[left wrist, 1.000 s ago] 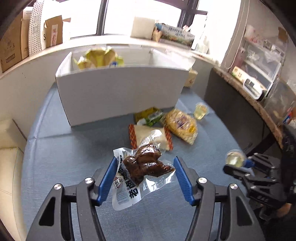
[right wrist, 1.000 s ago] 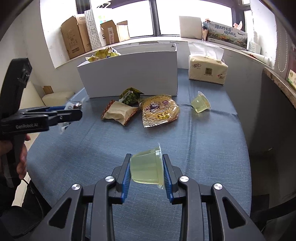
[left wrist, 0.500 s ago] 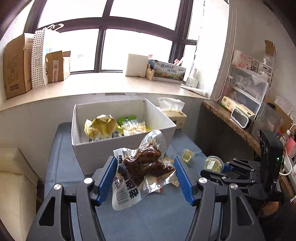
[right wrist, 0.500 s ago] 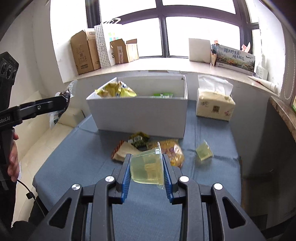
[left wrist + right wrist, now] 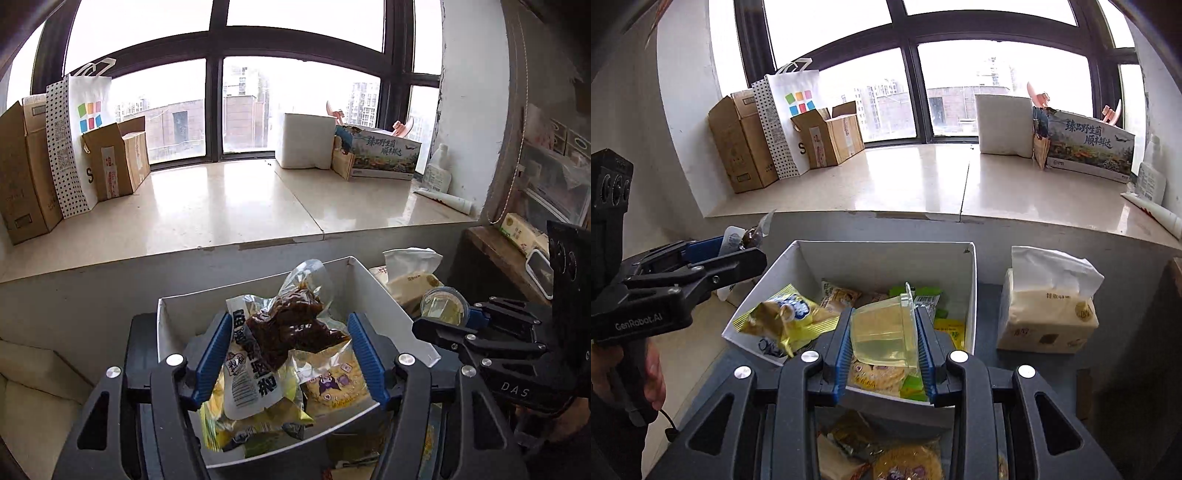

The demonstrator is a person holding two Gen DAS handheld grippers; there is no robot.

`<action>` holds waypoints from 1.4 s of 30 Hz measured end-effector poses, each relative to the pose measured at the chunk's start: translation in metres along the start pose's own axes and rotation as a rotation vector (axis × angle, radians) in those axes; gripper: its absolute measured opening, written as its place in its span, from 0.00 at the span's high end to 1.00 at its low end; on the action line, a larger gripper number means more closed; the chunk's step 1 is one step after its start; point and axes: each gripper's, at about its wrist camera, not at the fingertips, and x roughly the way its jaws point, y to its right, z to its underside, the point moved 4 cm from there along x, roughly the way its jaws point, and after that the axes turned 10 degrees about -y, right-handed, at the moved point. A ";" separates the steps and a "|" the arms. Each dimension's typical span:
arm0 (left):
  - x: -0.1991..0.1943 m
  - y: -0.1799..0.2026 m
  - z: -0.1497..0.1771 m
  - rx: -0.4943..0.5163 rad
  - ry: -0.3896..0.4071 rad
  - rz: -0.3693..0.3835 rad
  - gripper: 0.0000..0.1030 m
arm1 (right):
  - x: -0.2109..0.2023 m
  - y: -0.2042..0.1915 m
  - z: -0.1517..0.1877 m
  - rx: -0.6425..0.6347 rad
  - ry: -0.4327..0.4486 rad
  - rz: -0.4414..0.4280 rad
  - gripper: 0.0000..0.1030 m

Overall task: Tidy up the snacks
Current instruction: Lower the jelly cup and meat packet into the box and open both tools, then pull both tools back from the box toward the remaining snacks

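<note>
Left wrist view: the left hand-held gripper is clamped on a clear pouch of dark braised snack, held above the open white box, which contains a yellow snack bag and a cartoon-printed pack. At right, the right hand-held gripper carries a jelly cup beside the box's right wall.

Right wrist view: the right hand-held gripper is clamped on the pale yellow jelly cup over the box's near edge. A tissue pack stands on the blue tabletop right of the box. The left hand-held gripper holds its pouch beyond the box's left corner.
</note>
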 end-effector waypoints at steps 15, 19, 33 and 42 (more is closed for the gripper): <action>0.025 -0.053 0.002 -0.121 -0.056 -0.104 0.00 | -0.008 0.037 -0.002 0.142 0.053 0.005 0.00; 0.000 -0.038 0.012 -0.069 -0.026 -0.119 0.00 | -0.026 0.033 0.008 0.134 0.083 0.002 0.00; -0.087 0.023 0.148 -0.031 -0.011 0.027 0.00 | -0.078 -0.003 0.129 0.046 0.073 0.014 0.00; -0.098 0.037 0.232 -0.132 -0.069 0.070 0.00 | -0.069 0.008 0.225 0.179 -0.002 0.094 0.00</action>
